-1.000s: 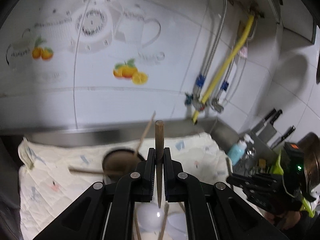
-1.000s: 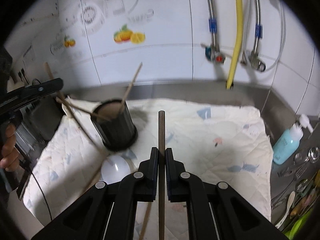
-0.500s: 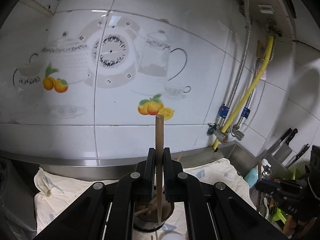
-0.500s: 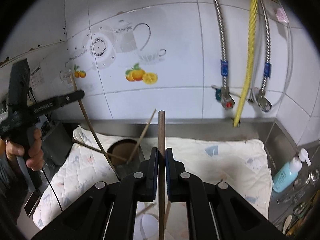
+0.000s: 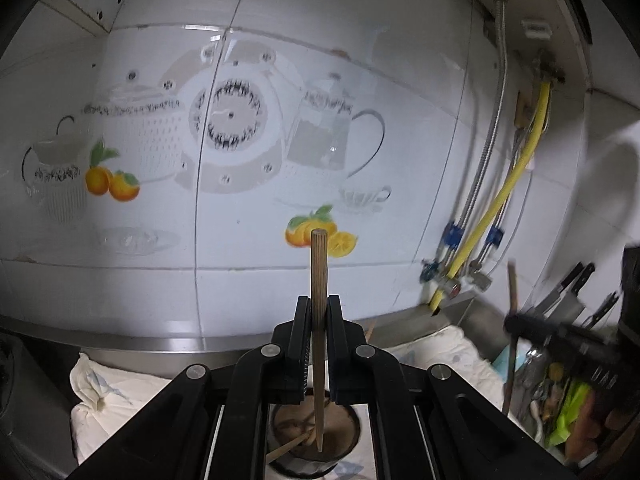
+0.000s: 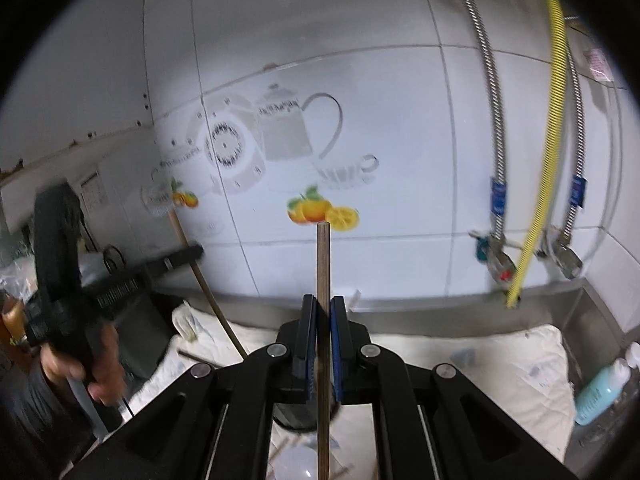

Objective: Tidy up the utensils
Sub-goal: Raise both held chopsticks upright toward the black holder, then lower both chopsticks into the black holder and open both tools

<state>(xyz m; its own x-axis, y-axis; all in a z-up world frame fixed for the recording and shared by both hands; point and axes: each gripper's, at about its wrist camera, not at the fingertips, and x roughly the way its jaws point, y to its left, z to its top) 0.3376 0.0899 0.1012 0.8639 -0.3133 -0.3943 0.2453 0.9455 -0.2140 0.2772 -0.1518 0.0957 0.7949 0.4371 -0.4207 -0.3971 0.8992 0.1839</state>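
Observation:
My left gripper (image 5: 319,308) is shut on a wooden chopstick (image 5: 319,264) that stands upright; its lower tip hangs at the mouth of the dark round holder (image 5: 344,440), which has other sticks in it. My right gripper (image 6: 323,308) is shut on a second upright chopstick (image 6: 323,256). The holder (image 6: 296,420) shows only as a dark patch under its jaws. In the right wrist view the left gripper (image 6: 192,252) is at the left, held by a hand (image 6: 80,368), its chopstick (image 6: 208,292) slanting down. In the left wrist view the right gripper (image 5: 512,324) is at the right edge.
A white quilted cloth (image 6: 500,360) covers the counter before a tiled wall. A yellow hose (image 6: 548,160) and metal pipes run down at the right. A blue bottle (image 6: 600,392), knives (image 5: 568,292) and a utensil rack (image 5: 552,392) crowd the right. A white spoon (image 6: 296,464) lies on the cloth.
Both grippers have risen and tipped up toward the wall, each still shut on its chopstick. The holder has slid from the left to under both sets of jaws.

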